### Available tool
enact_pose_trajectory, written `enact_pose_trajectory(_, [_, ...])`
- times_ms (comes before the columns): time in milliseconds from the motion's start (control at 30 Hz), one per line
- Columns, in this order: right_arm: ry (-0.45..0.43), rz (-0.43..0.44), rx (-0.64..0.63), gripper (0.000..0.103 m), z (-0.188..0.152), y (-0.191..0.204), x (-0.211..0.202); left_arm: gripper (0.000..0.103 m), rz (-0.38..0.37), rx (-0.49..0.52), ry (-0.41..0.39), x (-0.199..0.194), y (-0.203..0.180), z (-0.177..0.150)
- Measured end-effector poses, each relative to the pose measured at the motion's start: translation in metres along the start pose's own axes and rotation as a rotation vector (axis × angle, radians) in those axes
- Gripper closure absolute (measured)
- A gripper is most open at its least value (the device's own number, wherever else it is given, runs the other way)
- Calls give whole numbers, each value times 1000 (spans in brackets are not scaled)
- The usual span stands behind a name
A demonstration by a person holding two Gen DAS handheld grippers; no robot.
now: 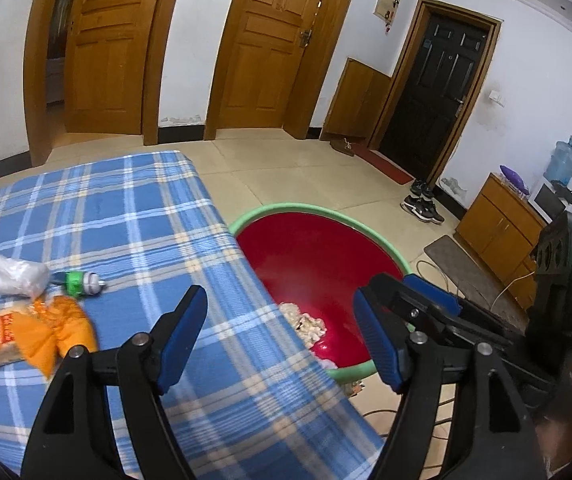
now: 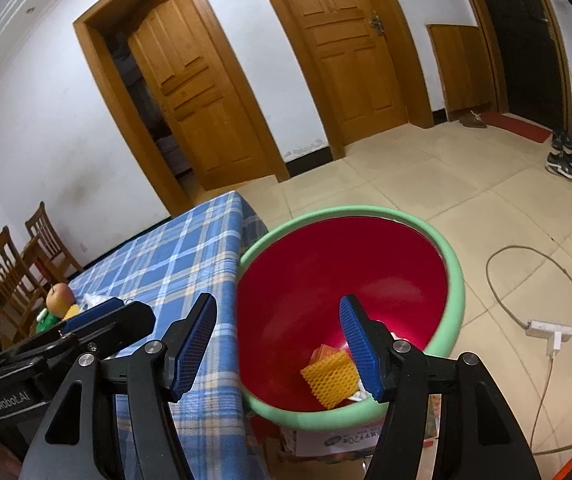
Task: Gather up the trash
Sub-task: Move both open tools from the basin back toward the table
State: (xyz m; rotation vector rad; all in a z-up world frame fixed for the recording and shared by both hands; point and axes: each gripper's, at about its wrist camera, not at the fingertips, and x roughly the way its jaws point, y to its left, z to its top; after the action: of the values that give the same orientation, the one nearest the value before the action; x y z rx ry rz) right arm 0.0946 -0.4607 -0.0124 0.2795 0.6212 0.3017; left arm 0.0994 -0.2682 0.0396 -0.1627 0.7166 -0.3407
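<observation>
Left gripper [image 1: 282,336]: both jaws are spread wide with nothing between them; it is held over the table edge, where basin and leftover rubbish are both within reach.
Right gripper [image 2: 278,344]: the jaws are likewise parted and empty, and it is poised above the basin's mouth, which suggests a release point rather than a pick.
Basin [image 2: 455,276]: red inside with a green rim, it is set just beside the table edge and lower, judged so that rubbish can be dropped straight in.
Collected trash: a yellow mesh wrap [image 2: 331,380] and crumpled paper [image 1: 305,324] are lying at the basin's bottom.
Remaining trash: an orange snack bag [image 1: 34,330], a white crumpled wrapper [image 1: 16,276] and a small green-banded bottle [image 1: 82,282] are left on the blue plaid tablecloth [image 1: 146,220], well apart from the left gripper.
Not trash, probably: an apple [image 2: 60,295] is seen at the table's far end.
</observation>
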Motion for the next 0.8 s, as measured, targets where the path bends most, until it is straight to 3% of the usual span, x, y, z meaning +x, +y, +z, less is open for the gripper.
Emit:
enact_pose_trajectory(267, [-10, -72, -79, 37, 7, 19, -4, 22, 50, 25, -18, -24, 27, 6])
enact_pose_trajectory(367, [-14, -36, -55, 31, 10, 22, -6, 22, 88, 36, -35, -35, 42, 7])
enact_pose_trajectory(800, [43, 42, -98, 31, 5, 66, 21, 22, 158, 1, -53, -64, 108, -7])
